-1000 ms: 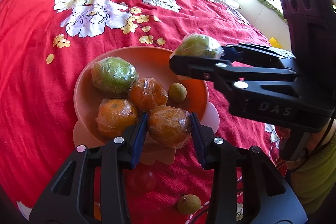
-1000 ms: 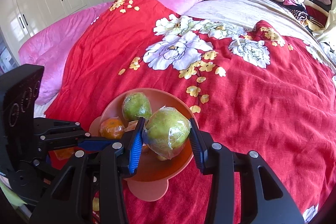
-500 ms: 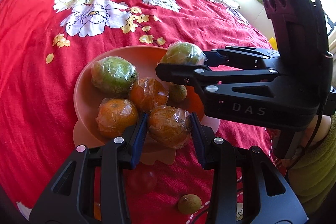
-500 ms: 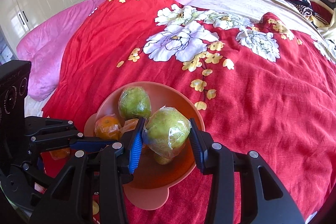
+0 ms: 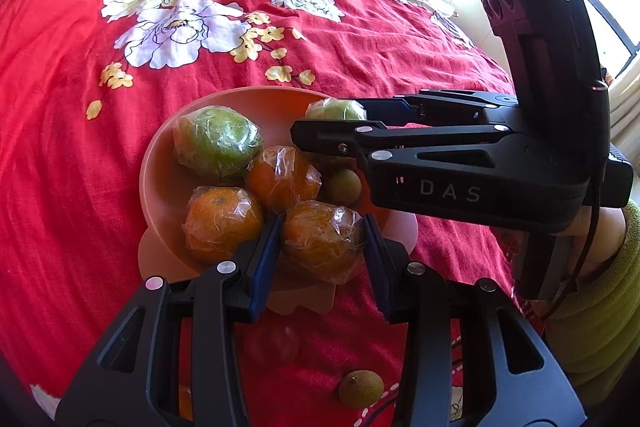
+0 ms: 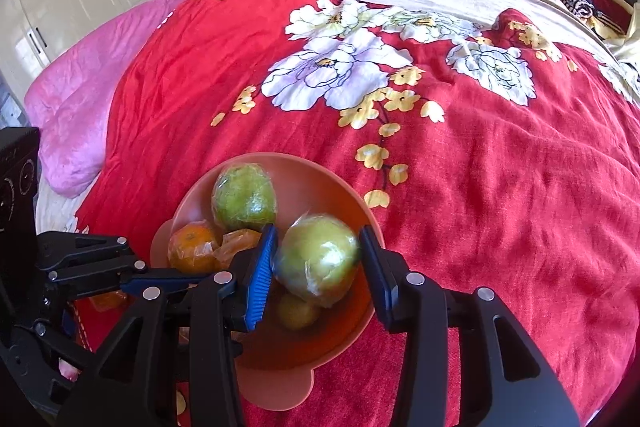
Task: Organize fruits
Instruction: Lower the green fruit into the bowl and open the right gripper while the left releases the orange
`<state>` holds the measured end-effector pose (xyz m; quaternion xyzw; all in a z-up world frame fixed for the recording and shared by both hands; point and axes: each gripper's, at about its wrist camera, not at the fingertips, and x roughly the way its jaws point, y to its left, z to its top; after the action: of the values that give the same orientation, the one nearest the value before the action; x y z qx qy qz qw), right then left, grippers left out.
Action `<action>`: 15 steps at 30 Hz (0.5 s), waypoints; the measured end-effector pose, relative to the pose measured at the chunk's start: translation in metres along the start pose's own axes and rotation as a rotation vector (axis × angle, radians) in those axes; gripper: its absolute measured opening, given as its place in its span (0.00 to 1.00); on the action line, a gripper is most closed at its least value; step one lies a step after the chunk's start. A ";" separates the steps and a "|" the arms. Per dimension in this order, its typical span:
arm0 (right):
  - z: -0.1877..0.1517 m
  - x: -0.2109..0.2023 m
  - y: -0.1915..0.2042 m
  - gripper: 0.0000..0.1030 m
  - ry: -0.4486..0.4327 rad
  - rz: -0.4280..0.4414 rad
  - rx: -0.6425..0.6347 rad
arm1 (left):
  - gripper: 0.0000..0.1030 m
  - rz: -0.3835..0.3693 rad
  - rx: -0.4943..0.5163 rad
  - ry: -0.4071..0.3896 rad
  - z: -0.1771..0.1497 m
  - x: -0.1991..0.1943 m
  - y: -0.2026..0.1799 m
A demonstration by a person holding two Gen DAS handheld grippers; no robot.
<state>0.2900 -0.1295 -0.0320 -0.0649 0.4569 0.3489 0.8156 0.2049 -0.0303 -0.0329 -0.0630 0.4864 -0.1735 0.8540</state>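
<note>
Both grippers are setting wrapped fruit into the orange bowl. The right gripper is clamping a green fruit over the bowl's middle (jaws barely loosening); the left gripper is gripping an orange at its near rim. Next comes letting go.

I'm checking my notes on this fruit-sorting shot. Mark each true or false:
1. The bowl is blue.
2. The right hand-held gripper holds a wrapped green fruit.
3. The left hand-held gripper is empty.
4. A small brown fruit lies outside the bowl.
1. False: the round plastic bowl is orange.
2. True: right hand-held gripper, plastic-wrapped green fruit.
3. False: the left hand-held gripper grips a plastic-wrapped orange.
4. True: small round brown fruit on the red floral bedspread.
</note>
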 end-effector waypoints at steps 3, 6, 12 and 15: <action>0.001 -0.001 -0.001 0.41 -0.005 0.000 0.006 | 0.32 0.000 0.000 0.000 0.000 0.000 0.000; 0.002 -0.005 0.000 0.41 -0.014 0.001 0.003 | 0.32 0.000 0.000 0.000 0.000 0.000 0.000; 0.002 -0.014 -0.003 0.43 -0.037 -0.002 0.019 | 0.33 0.003 -0.003 0.000 0.000 0.000 0.000; 0.003 -0.018 -0.005 0.45 -0.045 -0.009 0.023 | 0.36 0.007 -0.007 -0.003 0.000 -0.001 0.001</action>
<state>0.2888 -0.1411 -0.0172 -0.0495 0.4421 0.3413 0.8280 0.2043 -0.0292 -0.0321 -0.0646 0.4858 -0.1688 0.8552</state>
